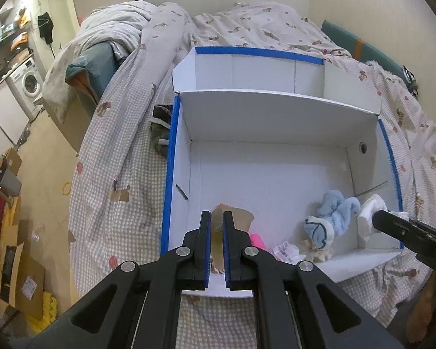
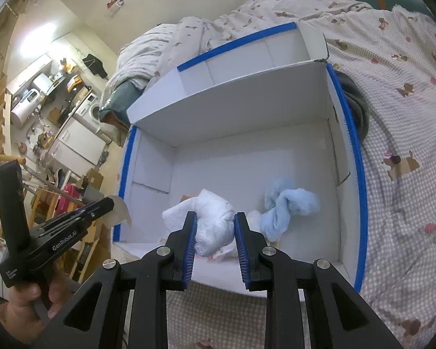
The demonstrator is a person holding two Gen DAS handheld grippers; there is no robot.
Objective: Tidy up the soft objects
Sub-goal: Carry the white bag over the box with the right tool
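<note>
Two hand-held grippers over a blue-edged white box on the bed: left hand-held gripper pinches tan, perhaps fabric, piece; right hand-held gripper clamps white cloth.

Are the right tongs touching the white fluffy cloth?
Touching. The right wrist view shows the right tongs squeezing the white cloth between both blue pads.

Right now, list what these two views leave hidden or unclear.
- Left wrist view: the tan fabric in the left gripper is mostly hidden by the fingers.
- Left wrist view: the pink item is largely covered by the gripper.
- Right wrist view: the white cloth underside is hidden by the right gripper.
</note>
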